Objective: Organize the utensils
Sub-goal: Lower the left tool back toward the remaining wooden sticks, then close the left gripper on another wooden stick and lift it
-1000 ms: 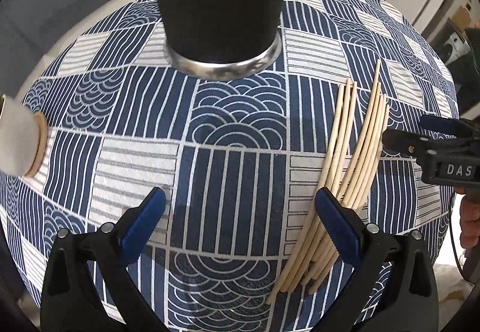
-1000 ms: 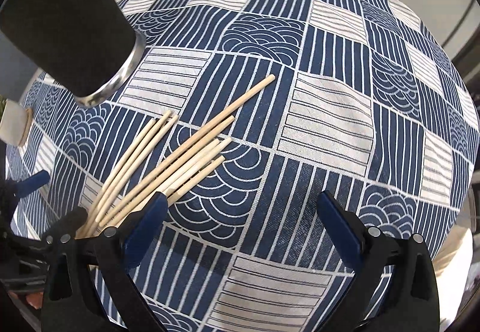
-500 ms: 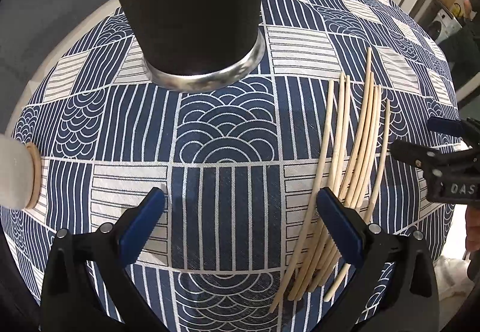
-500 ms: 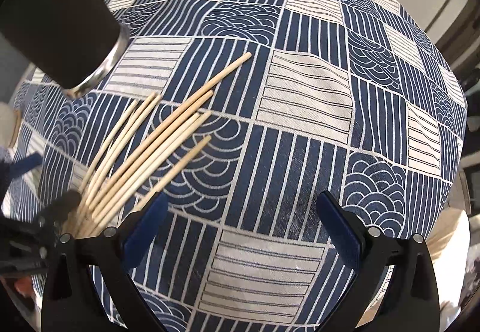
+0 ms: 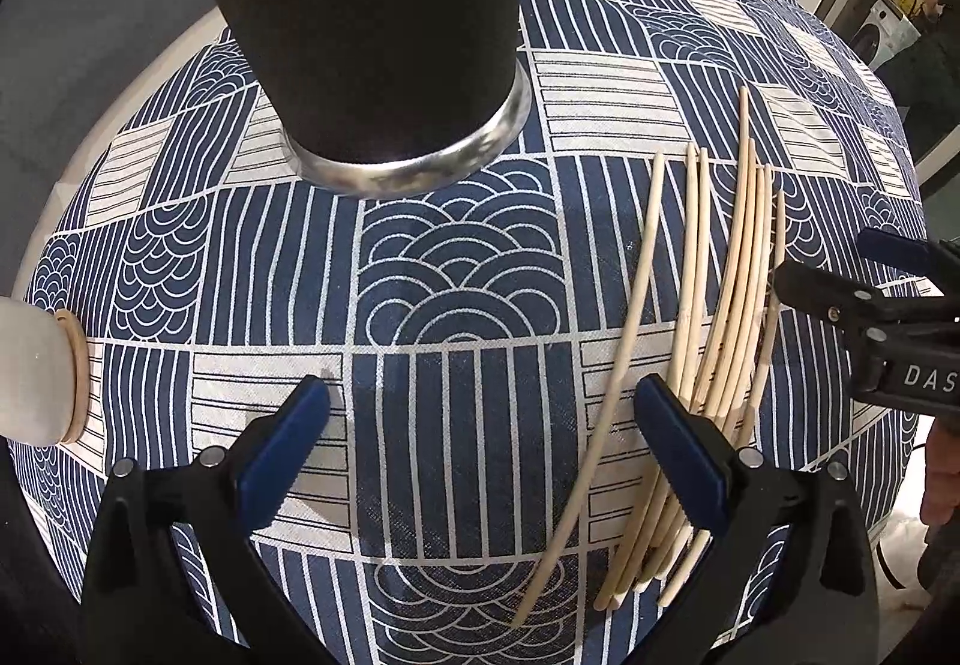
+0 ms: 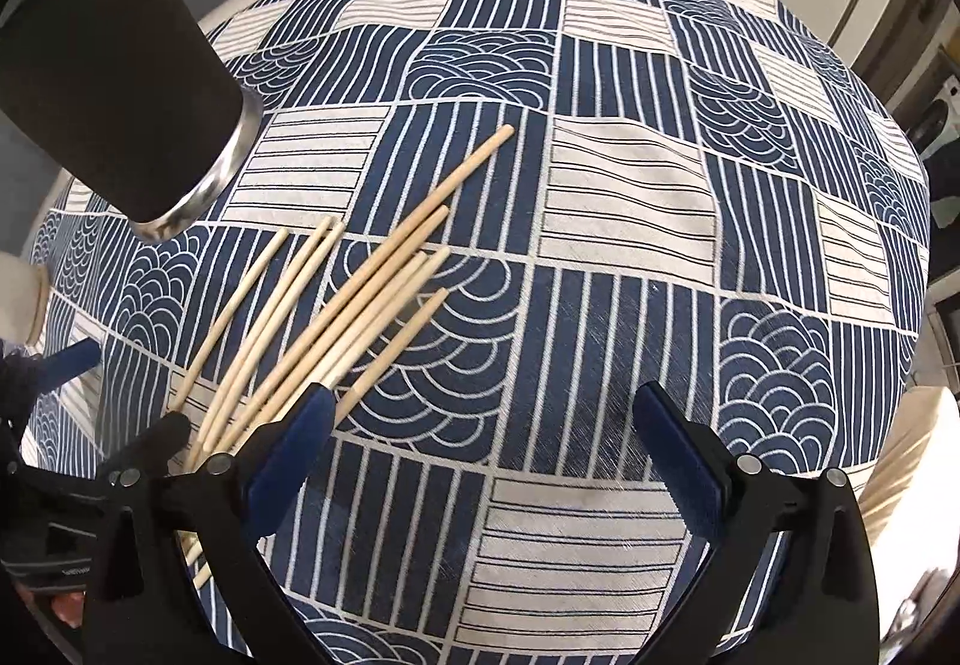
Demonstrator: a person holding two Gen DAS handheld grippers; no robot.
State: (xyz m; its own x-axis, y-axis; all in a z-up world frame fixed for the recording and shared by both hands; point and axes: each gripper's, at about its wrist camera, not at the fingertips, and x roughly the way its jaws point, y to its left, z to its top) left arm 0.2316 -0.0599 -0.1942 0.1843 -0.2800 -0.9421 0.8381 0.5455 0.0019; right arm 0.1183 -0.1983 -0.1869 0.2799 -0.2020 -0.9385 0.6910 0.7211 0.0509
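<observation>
The left hand-held gripper [image 5: 480,443] hovered wide open and empty over the cloth [image 5: 456,269], its right finger above the near ends of the chopsticks [image 5: 720,317]. The right hand-held gripper [image 6: 480,449] was likewise spread, holding nothing. In its view the chopsticks fanned toward 1 o'clock at lower left on the counter; the black cup [image 6: 114,89] stood at 10 o'clock.
</observation>
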